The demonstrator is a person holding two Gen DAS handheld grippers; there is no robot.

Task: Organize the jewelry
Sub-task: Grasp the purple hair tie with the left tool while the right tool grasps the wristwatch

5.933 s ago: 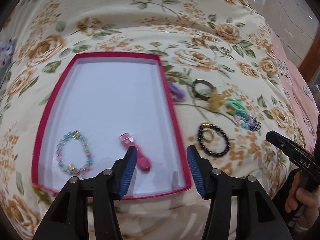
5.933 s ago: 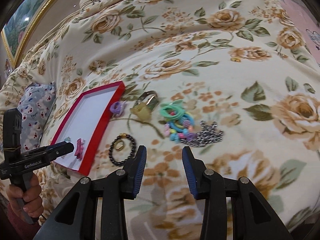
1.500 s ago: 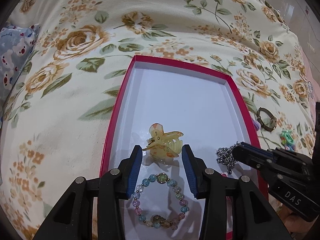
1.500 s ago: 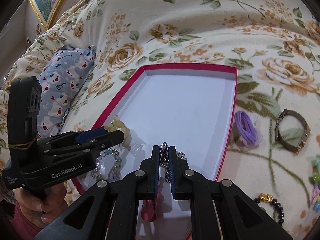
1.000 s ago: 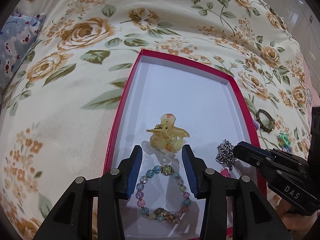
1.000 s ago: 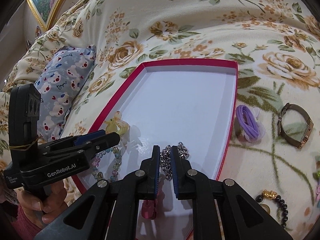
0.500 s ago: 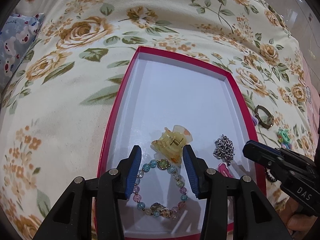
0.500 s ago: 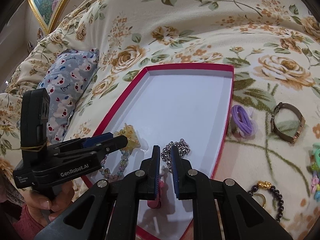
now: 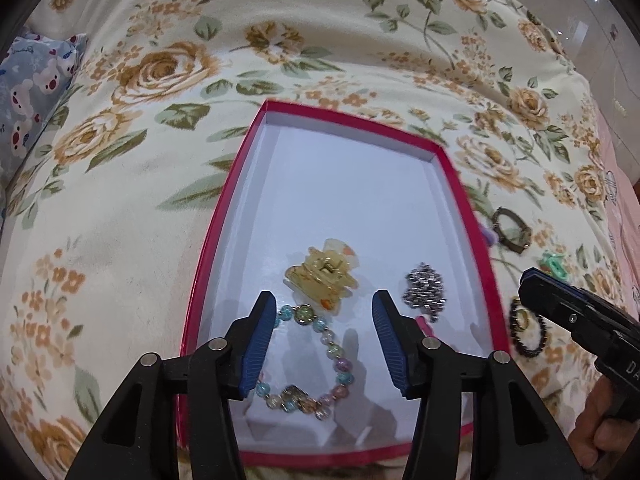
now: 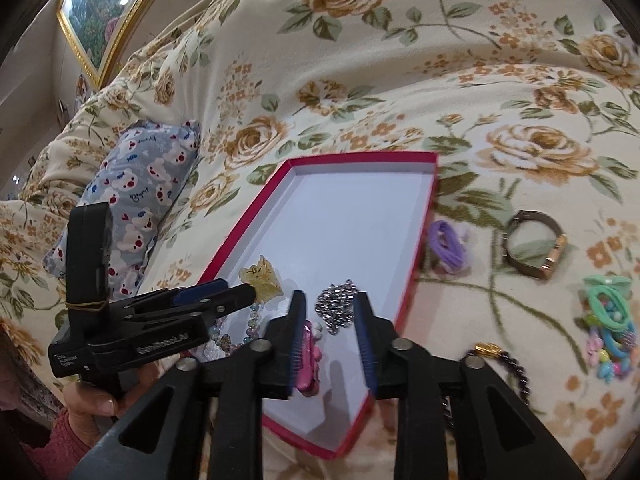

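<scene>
A red-rimmed tray with a white floor lies on the floral bedspread. In it lie a yellow claw clip, a silver chain, a pastel bead bracelet and a pink clip. My left gripper is open and empty just behind the yellow clip. My right gripper is open and empty just behind the chain. Outside the tray lie a purple hair tie, a bronze bangle, colourful hair ties and a black bead bracelet.
A grey bear-print pillow lies left of the tray. A gold-framed picture hangs at the far left. The bedspread rises in a mound behind the tray. A pink surface borders the bed on the right.
The left gripper let go of the yellow clip in the tray and drew back. The right gripper opened, dropped the silver chain in the tray and drew back.
</scene>
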